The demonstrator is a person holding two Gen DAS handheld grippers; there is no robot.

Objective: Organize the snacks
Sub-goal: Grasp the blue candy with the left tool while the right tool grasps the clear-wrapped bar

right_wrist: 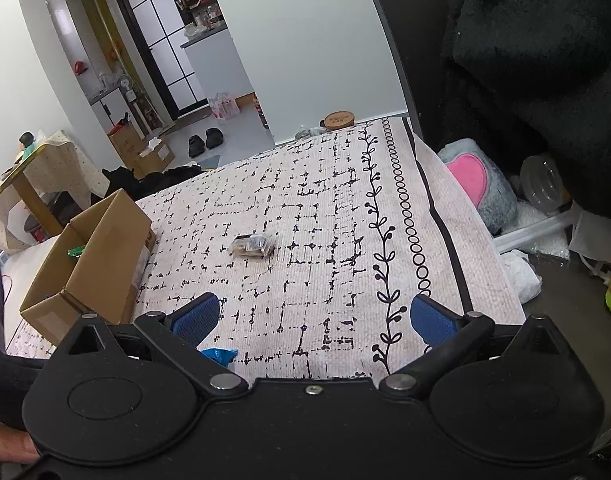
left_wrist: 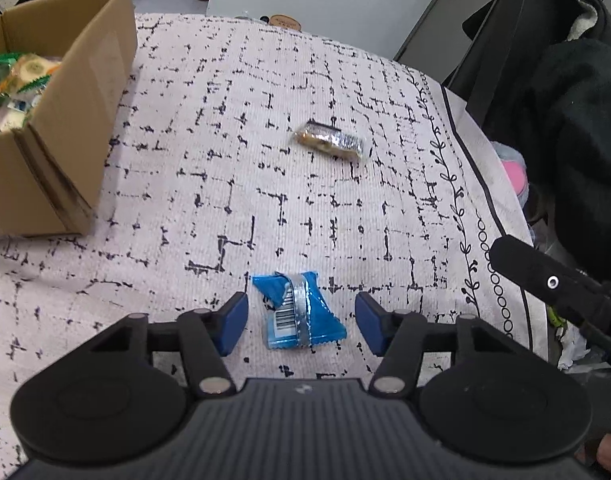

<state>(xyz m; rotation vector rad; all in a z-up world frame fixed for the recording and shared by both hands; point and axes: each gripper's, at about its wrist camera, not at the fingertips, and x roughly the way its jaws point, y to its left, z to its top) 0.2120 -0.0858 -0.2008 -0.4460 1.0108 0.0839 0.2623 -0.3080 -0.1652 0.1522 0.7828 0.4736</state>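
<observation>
A blue snack packet point(left_wrist: 297, 312) with a barcode lies on the patterned cloth, between the blue pads of my left gripper point(left_wrist: 301, 322). The jaws stand open; gaps show on both sides of the packet. A clear-wrapped brown snack point(left_wrist: 330, 140) lies farther out on the cloth. An open cardboard box point(left_wrist: 61, 120) with several snacks inside stands at the left. In the right wrist view, my right gripper point(right_wrist: 315, 320) is open over the cloth with nothing between its pads. The brown snack point(right_wrist: 252, 246), the box point(right_wrist: 93, 264) and a corner of the blue packet point(right_wrist: 219, 354) show there too.
The cloth's edge point(right_wrist: 445, 216) with a black stripe runs along the right. Beyond it lie a pink and grey plush point(right_wrist: 481, 188), plastic items and dark clothing point(left_wrist: 573, 112). A round wooden lid point(right_wrist: 338, 119) sits at the far edge. The other gripper's arm point(left_wrist: 545, 280) reaches in at right.
</observation>
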